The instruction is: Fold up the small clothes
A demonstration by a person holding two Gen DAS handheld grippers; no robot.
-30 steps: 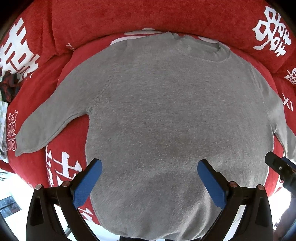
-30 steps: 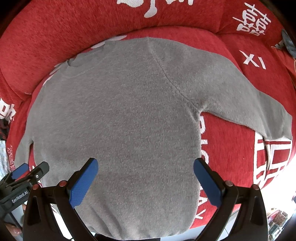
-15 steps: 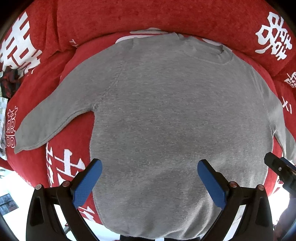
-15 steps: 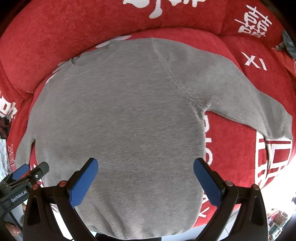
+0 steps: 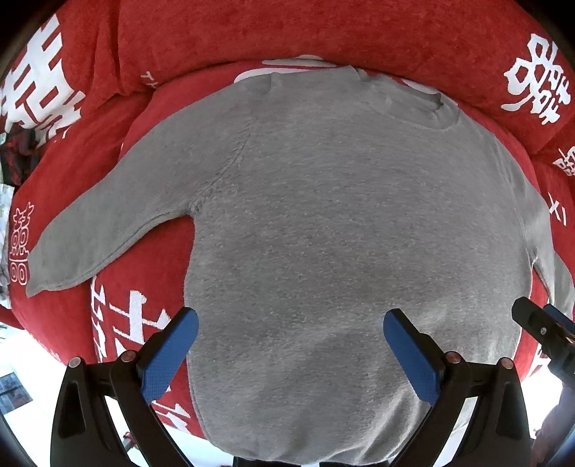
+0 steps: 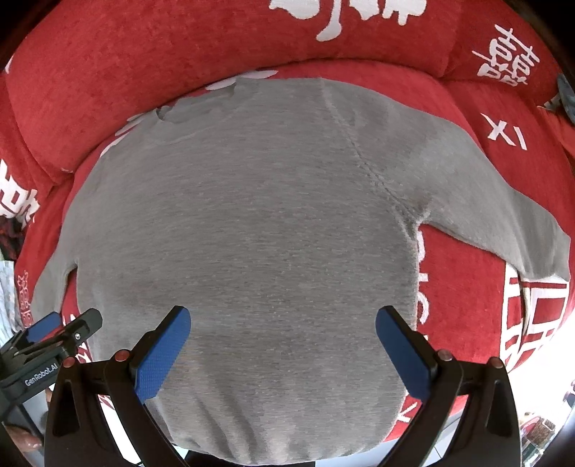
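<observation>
A small grey long-sleeved sweater lies flat on a red cushioned seat, collar at the far side, hem toward me; it also shows in the right wrist view. Its left sleeve and right sleeve spread outward. My left gripper is open and empty above the lower body of the sweater. My right gripper is open and empty above the lower body too. Each gripper shows at the edge of the other's view: the right one, the left one.
The red sofa cover with white characters has a raised back cushion behind the collar. The seat's front edge drops off just below the hem. Floor shows beyond it at the bottom corners.
Both grippers have moved slightly forward and lower over the sweater, so it looks a little larger. The jaws stay open. The sweater has not moved.
</observation>
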